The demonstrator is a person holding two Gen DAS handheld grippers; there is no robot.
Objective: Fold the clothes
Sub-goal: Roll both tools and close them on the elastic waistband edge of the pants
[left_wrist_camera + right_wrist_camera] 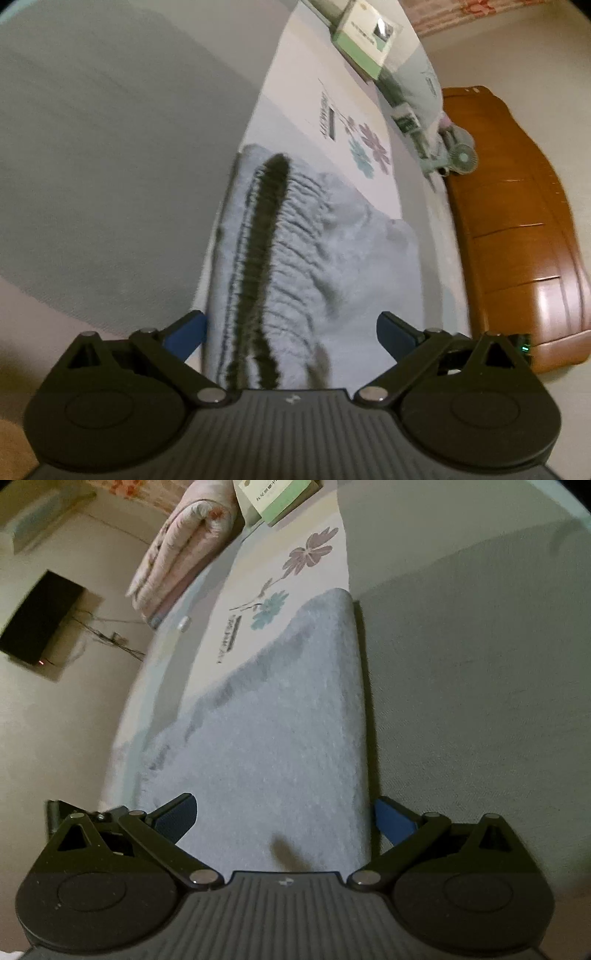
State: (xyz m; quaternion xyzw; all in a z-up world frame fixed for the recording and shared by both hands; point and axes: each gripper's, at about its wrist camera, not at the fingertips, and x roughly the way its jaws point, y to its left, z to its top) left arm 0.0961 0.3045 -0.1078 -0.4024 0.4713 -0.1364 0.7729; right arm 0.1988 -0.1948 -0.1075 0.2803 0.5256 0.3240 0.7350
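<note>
So here's where I'm at: the fuzzy light-blue garment is lying on the bed, running from the bottom centre of both views up toward the middle, so its long axis points straight away from me. In the left wrist view a dark stripe with ribbed lines runs the same way. My left hand-held gripper is spread wide with the near end of the garment sitting between the blue fingers, not pinched. Same deal on my right hand-held gripper: spread, straddling the near end, gripping nothing. In the right view the garment's right edge lines up with the bed's edge. Both grippers look about equally close, so I'd guess the next move is closing on that near hem and carrying it forward. Containers: just a green-and-white box at the top of frame; can't tell what's inside.
</note>
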